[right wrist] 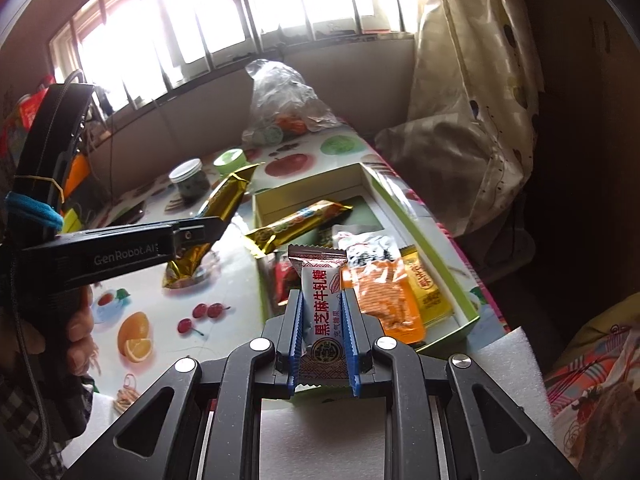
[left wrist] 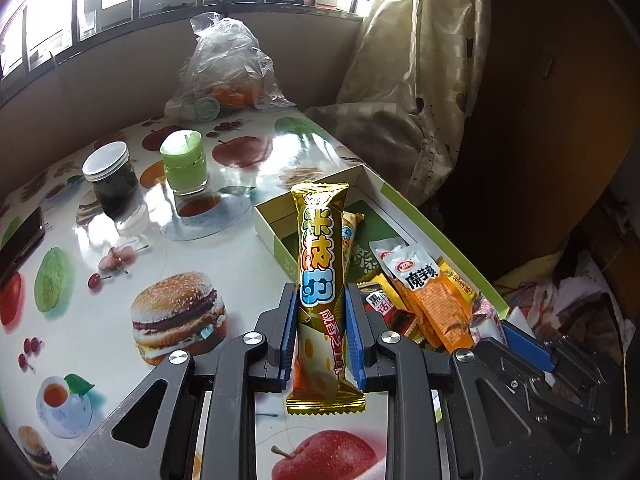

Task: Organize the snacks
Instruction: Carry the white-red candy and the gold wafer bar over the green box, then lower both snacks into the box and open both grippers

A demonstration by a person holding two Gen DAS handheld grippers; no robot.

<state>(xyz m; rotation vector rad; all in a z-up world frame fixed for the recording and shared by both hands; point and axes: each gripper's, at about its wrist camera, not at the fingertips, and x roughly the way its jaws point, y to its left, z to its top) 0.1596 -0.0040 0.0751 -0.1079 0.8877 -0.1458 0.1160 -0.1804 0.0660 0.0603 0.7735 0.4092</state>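
A table with a glossy cloth (left wrist: pixel 120 248) printed with fruit and burgers holds a shallow green-edged box (left wrist: pixel 404 196) near its right edge. The left gripper (left wrist: pixel 322 300) has its fingers closed on a long gold snack bar (left wrist: pixel 320 248), held upright above the table just left of the box, gripped across the lower middle of its length. The right gripper (right wrist: pixel 320 308) has its fingers closed on a small white nougat candy (right wrist: pixel 320 300), held over the near end of the box. A second gold bar (right wrist: pixel 298 224) lies slantwise in the box, with one end over the left wall. Orange packets (right wrist: pixel 384 296) and a yellow packet (right wrist: pixel 430 292) lie at the near end.

Both held items look light. The gold bar's foil wrapper looks slick and crinkly, and its filling is probably brittle, so a gentle squeeze across the middle suits it better than pinching the flat sealed ends. The candy looks small and firm inside a loose wrapper; gripping its body, not the crimped edge, should keep it from slipping.

Farther back stand a dark jar with a white lid (left wrist: pixel 110 184), a jar with a green lid (left wrist: pixel 186 164) and a clear plastic bag (left wrist: pixel 228 68) by the window.
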